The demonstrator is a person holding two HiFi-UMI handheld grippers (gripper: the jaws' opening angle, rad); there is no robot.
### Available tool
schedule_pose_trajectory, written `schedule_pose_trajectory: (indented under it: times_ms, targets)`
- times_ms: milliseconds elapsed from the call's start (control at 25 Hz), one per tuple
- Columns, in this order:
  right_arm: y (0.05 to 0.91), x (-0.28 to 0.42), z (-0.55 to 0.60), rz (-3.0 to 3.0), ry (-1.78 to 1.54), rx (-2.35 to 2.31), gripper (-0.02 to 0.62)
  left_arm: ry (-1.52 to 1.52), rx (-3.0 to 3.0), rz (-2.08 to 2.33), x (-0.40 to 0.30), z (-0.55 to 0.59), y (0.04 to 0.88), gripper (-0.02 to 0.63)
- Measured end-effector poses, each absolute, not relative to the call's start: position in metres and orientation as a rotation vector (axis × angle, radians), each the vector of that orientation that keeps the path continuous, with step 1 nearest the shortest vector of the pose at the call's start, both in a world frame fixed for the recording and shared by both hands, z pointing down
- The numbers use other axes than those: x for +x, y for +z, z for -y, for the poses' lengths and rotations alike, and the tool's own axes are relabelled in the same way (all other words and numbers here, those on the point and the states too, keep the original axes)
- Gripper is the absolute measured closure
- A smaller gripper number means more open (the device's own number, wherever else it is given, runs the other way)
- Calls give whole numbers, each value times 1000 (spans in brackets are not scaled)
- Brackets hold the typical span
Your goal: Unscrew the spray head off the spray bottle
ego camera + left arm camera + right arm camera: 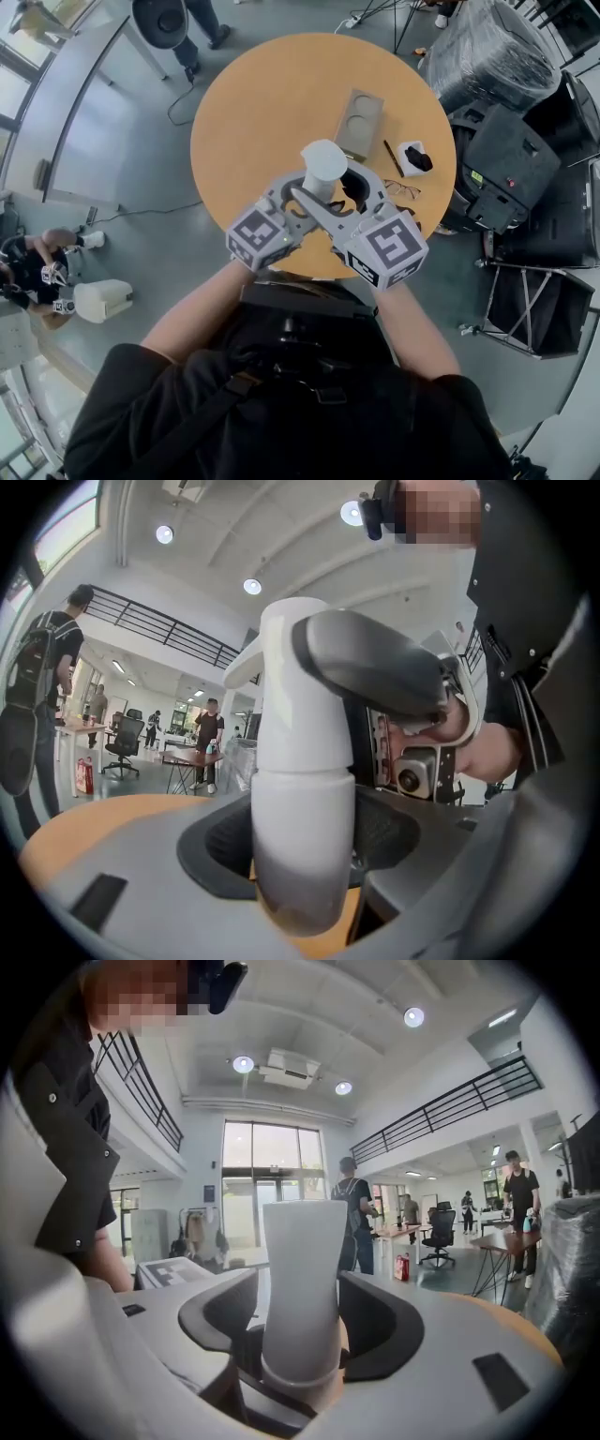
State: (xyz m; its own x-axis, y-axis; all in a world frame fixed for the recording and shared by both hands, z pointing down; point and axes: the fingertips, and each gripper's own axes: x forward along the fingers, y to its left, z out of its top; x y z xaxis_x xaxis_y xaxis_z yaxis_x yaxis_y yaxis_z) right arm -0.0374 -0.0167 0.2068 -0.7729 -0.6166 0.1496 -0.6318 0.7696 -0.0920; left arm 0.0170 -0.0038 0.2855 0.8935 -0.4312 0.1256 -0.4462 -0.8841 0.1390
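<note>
A white spray bottle (323,169) stands upright near the front edge of a round wooden table (253,103). My left gripper (298,195) comes in from the left and is shut on the bottle's body (300,846), low down. From the right, my right gripper (349,192) reaches the upper part. In the right gripper view the white spray head (302,1269) stands between that gripper's dark pads (375,1321) with thin gaps on both sides, so it is open. A grey jaw of the right gripper (375,667) shows beside the bottle's top in the left gripper view.
Behind the bottle lie a grey holder with two round recesses (359,122), a pen (393,158), a small white box with a black item (413,157) and a pair of glasses (401,190). Black wrapped equipment (492,52) stands right of the table. People stand far off.
</note>
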Motion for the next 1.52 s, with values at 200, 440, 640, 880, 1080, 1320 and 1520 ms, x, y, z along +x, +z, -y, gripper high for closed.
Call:
schedule_pose_trajectory:
  times_ms: [200, 440, 640, 880, 1080, 1320, 1520]
  targets:
    - [204, -38, 18, 2875, 166, 967, 359, 161, 2928, 633, 15, 1, 285, 301]
    - [192, -45, -10, 3024, 153, 617, 362, 117, 2996, 279, 14, -27, 273, 301]
    - [180, -52, -37, 3112, 128, 287, 362, 131, 2996, -51, 10, -56, 262, 301]
    - [169, -56, -66, 3135, 141, -86, 364, 116, 2975, -398, 4, -82, 245, 301]
    - [149, -42, -69, 3227, 168, -216, 364, 87, 2947, -565, 12, -91, 233, 301]
    - [126, -49, -64, 3224, 123, -147, 365, 111, 3045, -408, 2, -82, 240, 301]
    - [110, -42, -61, 3202, 50, -93, 365, 101, 3115, -272, 13, -75, 249, 301]
